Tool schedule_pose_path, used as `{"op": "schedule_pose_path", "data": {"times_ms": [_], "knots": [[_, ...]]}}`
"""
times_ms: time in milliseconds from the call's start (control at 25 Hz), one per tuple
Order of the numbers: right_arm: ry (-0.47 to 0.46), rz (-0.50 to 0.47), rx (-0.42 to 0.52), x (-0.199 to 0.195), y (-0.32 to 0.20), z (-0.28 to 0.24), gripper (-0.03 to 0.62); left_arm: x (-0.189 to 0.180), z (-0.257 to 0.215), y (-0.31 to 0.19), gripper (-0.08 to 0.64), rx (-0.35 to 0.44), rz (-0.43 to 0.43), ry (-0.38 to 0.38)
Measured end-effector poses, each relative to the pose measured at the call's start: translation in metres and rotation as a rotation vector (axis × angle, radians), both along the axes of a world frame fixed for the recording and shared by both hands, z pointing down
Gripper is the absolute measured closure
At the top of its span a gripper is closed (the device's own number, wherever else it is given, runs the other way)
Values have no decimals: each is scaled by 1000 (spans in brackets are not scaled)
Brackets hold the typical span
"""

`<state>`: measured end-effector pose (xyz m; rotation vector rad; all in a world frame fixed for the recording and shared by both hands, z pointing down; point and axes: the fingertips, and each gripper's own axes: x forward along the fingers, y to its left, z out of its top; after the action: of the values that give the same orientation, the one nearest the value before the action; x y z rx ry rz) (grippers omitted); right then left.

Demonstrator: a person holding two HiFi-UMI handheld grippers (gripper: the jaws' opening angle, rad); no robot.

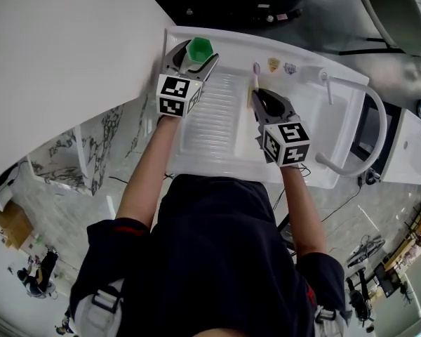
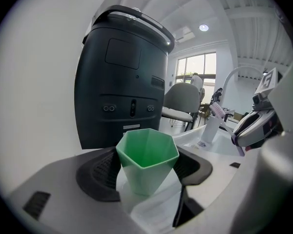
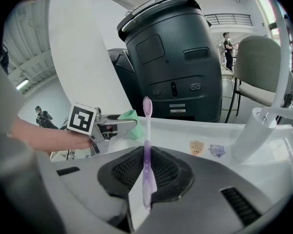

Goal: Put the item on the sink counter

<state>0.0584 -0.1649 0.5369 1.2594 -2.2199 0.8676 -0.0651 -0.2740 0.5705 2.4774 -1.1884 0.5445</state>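
Two grips | left gripper (image 1: 194, 63) holds green cup (image 2: 147, 159) | right gripper (image 1: 257, 94) holds toothbrush (image 3: 146, 130)

A ribbed drainboard (image 1: 214, 118) is lying bare between the left hand-held gripper (image 1: 198, 53) and right hand-held gripper (image 1: 258, 95). A curved faucet (image 1: 382, 126) is arching at right, and a white wall (image 1: 63, 55) is crowding the left.

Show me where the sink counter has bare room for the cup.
The ribbed drainboard between left tool and right tool is bare, also the back rim between cup and stickers. Crowded by the faucet at right.
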Motion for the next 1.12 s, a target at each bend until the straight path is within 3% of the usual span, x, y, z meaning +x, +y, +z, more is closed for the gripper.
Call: {"op": "schedule_pose_path", "data": {"times_ms": [760, 1120], "knots": [[1, 3, 1, 5, -2, 0, 529, 1, -3, 4, 236, 11, 12, -11], [0, -9, 1, 3, -2, 1, 529, 2, -6, 6, 229, 19, -2, 25]]}}
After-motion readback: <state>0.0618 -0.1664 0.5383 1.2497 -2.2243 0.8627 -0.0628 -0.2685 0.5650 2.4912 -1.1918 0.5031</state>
